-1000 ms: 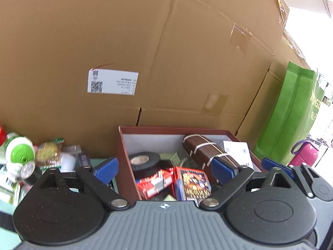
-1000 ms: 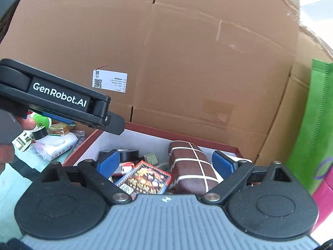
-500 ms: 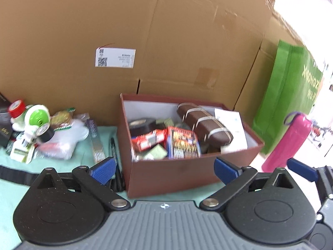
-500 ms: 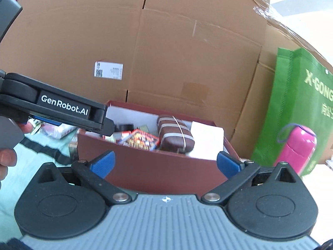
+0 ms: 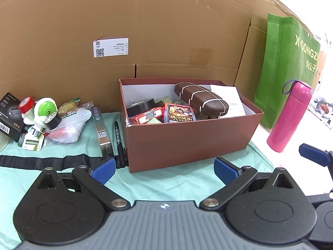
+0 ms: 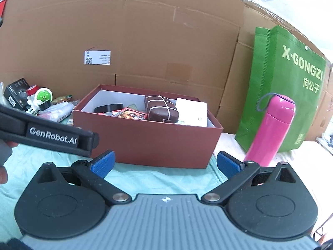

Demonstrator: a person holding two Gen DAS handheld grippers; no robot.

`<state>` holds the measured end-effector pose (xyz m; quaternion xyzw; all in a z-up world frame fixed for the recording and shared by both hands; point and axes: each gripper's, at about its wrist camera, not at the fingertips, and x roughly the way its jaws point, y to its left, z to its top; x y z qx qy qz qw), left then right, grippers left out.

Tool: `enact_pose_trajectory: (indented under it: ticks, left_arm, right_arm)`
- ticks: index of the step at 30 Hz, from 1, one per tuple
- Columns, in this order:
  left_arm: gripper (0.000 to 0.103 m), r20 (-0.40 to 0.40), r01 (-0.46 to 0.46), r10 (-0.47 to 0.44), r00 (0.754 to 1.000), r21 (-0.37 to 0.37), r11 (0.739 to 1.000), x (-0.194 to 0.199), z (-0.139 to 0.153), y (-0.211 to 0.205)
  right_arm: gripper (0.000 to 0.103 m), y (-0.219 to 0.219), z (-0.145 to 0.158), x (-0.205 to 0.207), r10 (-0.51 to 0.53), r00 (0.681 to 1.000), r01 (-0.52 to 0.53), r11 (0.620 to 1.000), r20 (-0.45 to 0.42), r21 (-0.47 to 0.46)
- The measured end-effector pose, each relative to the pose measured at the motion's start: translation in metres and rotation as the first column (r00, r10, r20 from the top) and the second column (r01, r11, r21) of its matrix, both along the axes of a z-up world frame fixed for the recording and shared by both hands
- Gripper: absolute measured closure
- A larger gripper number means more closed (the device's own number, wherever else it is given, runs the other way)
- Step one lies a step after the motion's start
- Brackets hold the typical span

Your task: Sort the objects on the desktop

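In the left wrist view, the left gripper (image 5: 164,169) is holding its jaws wide and empty, with the brown box (image 5: 187,141) sitting at twelve o'clock. In the right wrist view, the right gripper (image 6: 165,164) is gaping wide, empty, the box (image 6: 145,143) lying at twelve and the pink bottle (image 6: 270,129) standing at two o'clock.

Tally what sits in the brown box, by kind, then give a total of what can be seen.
Black tape roll: 1
Brown case with white bands: 1
Card boxes, red and blue-edged: 2
White card or paper: 1
Small greenish packets, partly hidden: at least 1
Total seen in the brown box: at least 6
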<state>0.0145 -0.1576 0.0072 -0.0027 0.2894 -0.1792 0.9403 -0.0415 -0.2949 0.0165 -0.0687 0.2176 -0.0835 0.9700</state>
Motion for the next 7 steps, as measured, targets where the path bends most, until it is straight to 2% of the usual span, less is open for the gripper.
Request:
enact_pose_trajectory:
  ticks: [7]
  left_arm:
    - [0.0,0.005,0.02,-0.02,1.0,0.002,1.0,-0.0071,0.0006,-0.0017]
  right_arm:
    - [0.002,0.0004,-0.0024,-0.0025,-0.011,1.0,0.011,1.0,-0.003,0.014]
